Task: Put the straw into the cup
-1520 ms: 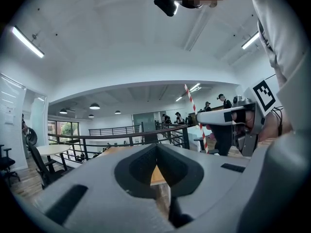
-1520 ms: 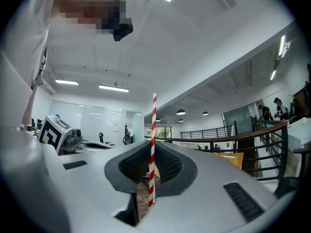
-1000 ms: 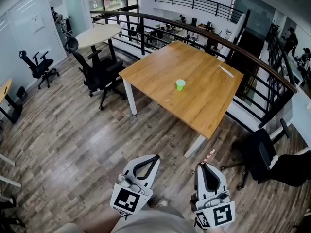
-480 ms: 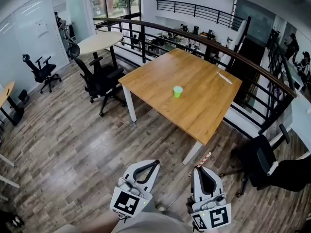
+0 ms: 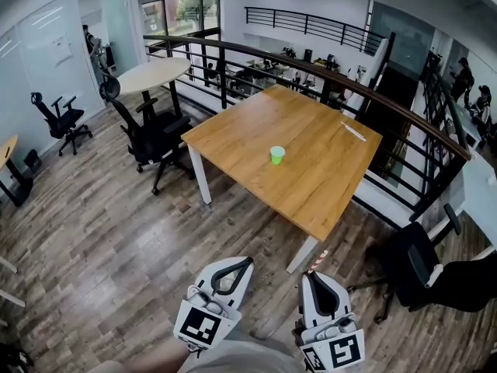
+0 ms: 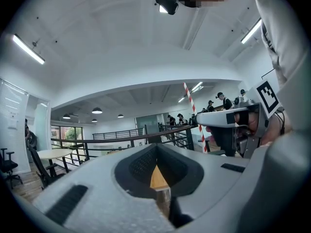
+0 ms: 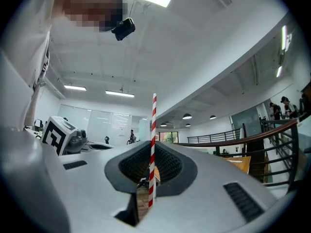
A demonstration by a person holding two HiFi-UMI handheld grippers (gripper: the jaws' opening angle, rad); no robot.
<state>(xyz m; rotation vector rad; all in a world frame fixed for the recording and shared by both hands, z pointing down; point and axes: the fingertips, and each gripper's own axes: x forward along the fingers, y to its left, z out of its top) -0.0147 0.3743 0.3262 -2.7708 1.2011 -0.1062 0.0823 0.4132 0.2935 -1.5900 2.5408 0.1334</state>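
Straw of red-and-white striped paper pinched by right hand-held gripper.
Left hand-held gripper, lower centre, is pressed together, empty; small green cup stands mid-frame on wooden tabletop, well apart.

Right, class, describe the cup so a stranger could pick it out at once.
Find the big square wooden table by the dark railing. Near its middle stands a small light-green cup; its one neighbour is a thin white strip.
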